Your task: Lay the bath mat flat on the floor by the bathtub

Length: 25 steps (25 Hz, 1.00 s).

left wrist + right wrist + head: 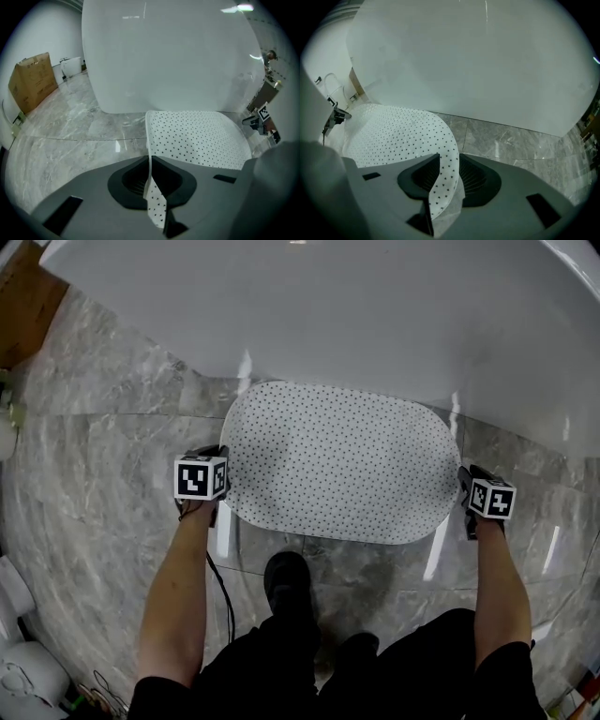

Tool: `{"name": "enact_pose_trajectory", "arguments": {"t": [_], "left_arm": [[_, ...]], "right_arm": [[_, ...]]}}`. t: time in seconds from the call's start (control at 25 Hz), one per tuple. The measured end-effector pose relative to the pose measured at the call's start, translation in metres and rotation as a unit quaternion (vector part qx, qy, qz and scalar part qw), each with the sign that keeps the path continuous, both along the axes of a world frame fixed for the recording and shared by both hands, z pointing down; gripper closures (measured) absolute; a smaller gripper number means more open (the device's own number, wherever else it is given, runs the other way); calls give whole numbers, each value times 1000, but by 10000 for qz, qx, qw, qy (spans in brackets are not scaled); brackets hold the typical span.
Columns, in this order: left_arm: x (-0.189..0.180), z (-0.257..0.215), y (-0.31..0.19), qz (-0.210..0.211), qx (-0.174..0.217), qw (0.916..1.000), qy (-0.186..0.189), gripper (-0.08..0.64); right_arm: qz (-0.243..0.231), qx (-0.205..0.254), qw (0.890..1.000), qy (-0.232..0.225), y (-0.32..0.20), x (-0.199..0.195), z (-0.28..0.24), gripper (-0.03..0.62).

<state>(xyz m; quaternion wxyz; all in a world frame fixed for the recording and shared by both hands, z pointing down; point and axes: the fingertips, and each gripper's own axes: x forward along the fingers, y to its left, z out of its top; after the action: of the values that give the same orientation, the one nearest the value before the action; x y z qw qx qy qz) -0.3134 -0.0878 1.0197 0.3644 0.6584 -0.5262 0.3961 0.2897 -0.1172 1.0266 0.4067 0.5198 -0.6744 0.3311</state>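
While the white, black-dotted oval bath mat lies mid-frame beside the white bathtub, our left claw pinches its edge; our right claw gapes, the edge loose between.

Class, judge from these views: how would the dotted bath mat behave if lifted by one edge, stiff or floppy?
Probably floppy: the bath mat curls at its edge inside the right claw. Likely light, since the left claw holds its edge up by a thin pinch. It may slide on the glossy floor.
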Motion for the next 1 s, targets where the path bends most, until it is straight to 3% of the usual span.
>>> {"name": "enact_pose_trajectory", "arguments": {"t": [0.12,0.24,0.36,0.48,0.56,0.64,0.72,1.0], "left_arm": [[-7,1,2,53,9,9999,-107,535],[-18,5,6,19,-94,9997,-208,531],[-30,13,15,99,-389,9968,-693,519],[-33,17,22,288,-477,9926,-1076,472],[-32,17,23,391,-407,9908,-1227,456],[-32,16,22,480,-261,9893,-1354,395],[-28,19,25,557,-191,9898,-1300,347],[31,38,49,1172,-452,9910,-463,327]], "right_arm": [[-18,-224,9997,-31,14,6,5,448],[-352,-443,9984,36,30,1,11,448],[-594,-621,9963,85,39,-6,16,445],[-835,-910,9923,111,51,-13,27,422],[-1139,-1065,9876,204,57,-22,34,414],[-1426,-1108,9831,308,59,-31,37,414],[-1617,-1089,9802,349,58,-40,39,414],[-2169,-1203,9671,571,63,-68,53,414]]}}
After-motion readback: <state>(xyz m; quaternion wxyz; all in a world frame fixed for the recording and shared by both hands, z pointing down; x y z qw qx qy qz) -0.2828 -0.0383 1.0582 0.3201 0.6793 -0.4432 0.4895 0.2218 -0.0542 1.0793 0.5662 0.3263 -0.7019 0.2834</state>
